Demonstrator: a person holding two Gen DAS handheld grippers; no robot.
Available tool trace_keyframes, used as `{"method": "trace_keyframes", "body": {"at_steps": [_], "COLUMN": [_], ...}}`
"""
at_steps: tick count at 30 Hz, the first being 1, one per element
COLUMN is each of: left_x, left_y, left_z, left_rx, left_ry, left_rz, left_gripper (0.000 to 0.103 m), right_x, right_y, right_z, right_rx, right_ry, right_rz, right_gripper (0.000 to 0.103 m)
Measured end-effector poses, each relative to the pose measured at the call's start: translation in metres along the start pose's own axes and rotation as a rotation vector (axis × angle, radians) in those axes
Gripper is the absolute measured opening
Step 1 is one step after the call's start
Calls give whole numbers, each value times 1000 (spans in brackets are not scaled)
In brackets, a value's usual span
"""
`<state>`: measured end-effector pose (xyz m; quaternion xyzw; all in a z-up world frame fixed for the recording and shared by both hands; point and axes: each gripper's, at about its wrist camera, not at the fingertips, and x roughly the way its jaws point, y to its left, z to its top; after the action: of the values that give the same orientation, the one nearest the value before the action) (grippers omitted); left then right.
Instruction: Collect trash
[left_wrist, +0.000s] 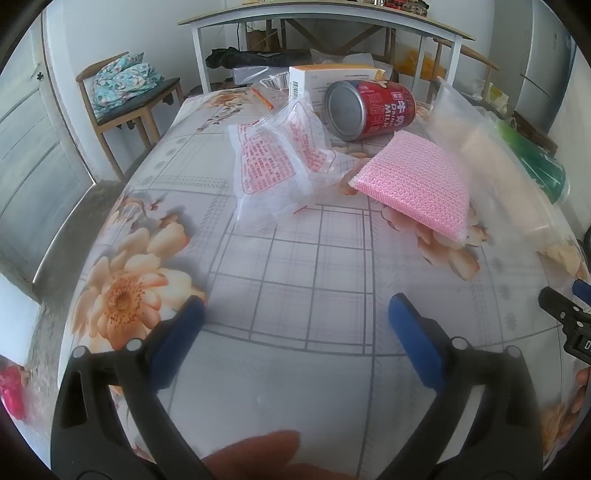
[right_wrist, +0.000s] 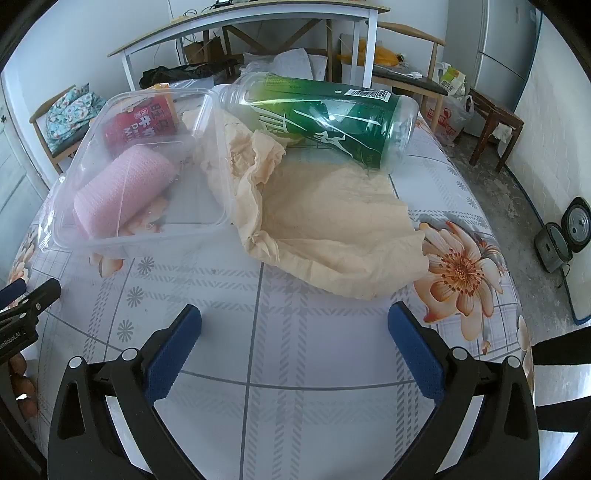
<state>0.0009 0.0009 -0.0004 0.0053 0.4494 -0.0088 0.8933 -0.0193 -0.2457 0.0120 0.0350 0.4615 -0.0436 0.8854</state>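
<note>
On the flower-print table (right_wrist: 295, 354) the trash lies spread across the far half, with the near half bare under both tongs. Largest is the tan paper (right_wrist: 332, 229), crumpled and spread at the middle right, its far edge under a green-labelled clear bottle (right_wrist: 332, 118) that lies on its side with its mouth to the left. Left of the paper and touching it, a clear tub (right_wrist: 147, 236) sits tilted, and seen through its walls are a pink roll (left_wrist: 413, 184) and a red can (left_wrist: 369, 109). From the left wrist view the roll lies flat just left of the tub, the can lies on its side behind the roll, a white box (left_wrist: 332, 77) stands behind the can, and crumpled clear bags with red print (left_wrist: 280, 158) lie left of the roll. Both tongs hang over the bare near cloth, well apart from the trash: the left tongs (left_wrist: 295, 321) have their blue pads spread wide with nothing between them, and the right tongs (right_wrist: 295, 328) stand just as wide and hold nothing.
</note>
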Motion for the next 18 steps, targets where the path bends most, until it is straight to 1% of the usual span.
{"method": "trace_keyframes", "body": {"at_steps": [1,18], "left_x": [-1,-1], "left_y": [-1,-1], "left_z": [0,0], "left_rx": [6,3], "left_ry": [-11,-12], "left_rz": [12,13], "left_gripper": [96,96], "right_x": [0,2], "right_y": [0,0], "right_z": [0,0], "right_rx": [0,1], "right_ry": [-5,0], "right_rz": [2,1], "right_gripper": [98,98]}}
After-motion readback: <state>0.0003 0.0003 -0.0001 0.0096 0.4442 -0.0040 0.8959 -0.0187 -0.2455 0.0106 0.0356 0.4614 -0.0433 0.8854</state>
